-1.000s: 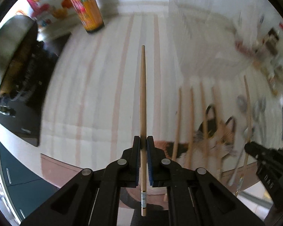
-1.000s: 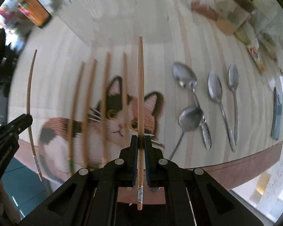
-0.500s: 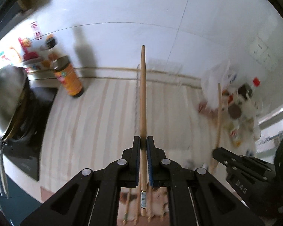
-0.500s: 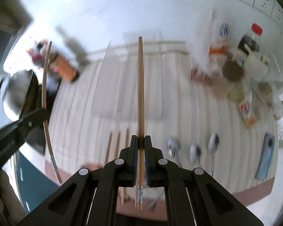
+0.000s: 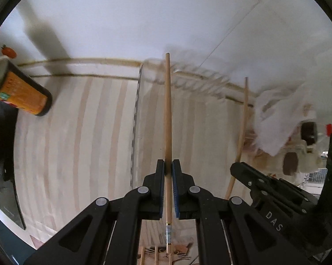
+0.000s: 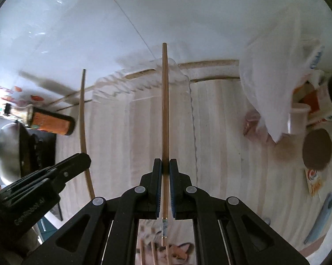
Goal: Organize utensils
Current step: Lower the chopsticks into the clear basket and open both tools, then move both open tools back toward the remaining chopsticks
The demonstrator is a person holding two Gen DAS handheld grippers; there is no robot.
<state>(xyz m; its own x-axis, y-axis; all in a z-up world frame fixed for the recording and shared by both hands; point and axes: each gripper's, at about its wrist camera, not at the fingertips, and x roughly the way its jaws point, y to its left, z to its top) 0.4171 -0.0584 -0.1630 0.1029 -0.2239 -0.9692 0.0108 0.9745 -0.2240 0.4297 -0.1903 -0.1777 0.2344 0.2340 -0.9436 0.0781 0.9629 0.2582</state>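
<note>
**Two chopsticks in transit toward the clear rack — most of the sorting still open**

Left gripper [image 5: 168, 187]: jaws drawn in tight on a wooden chopstick [image 5: 167, 114], clamped near its decorated lower end, the long plain part pointing away from the camera.

Right gripper [image 6: 165, 187]: same picture — jaws pinched narrow on a second chopstick [image 6: 165, 110], held low on the shaft with the tip running forward. In the left wrist view this second stick shows at the right [image 5: 242, 128], rising out of the right gripper's black body.

Both sticks are off the table and aim at a clear plastic rack [image 5: 136, 119] standing on the striped table cover [image 5: 77, 132] against the back wall. Its outline is blurred; I cannot tell which slots or compartments it has, nor whether anything is in it yet. Neither stick appears to be inside it at this moment.

Left to do, as far as visible: at the bottom edge of both views, several more chopsticks [image 6: 153, 254] lie on the cat-printed mat [image 6: 179, 251]. No spoons or other cutlery show in either view, so their status is unknown.

Judgement: early to middle stage. One pair is picked up and near the rack but not deposited — the placing step is pending, then further trips for the sticks on the mat.

Surroundings: an orange bottle [image 5: 22, 95] at left, a white plastic bag [image 6: 274, 92] and jars at right, well apart from the rack.
</note>
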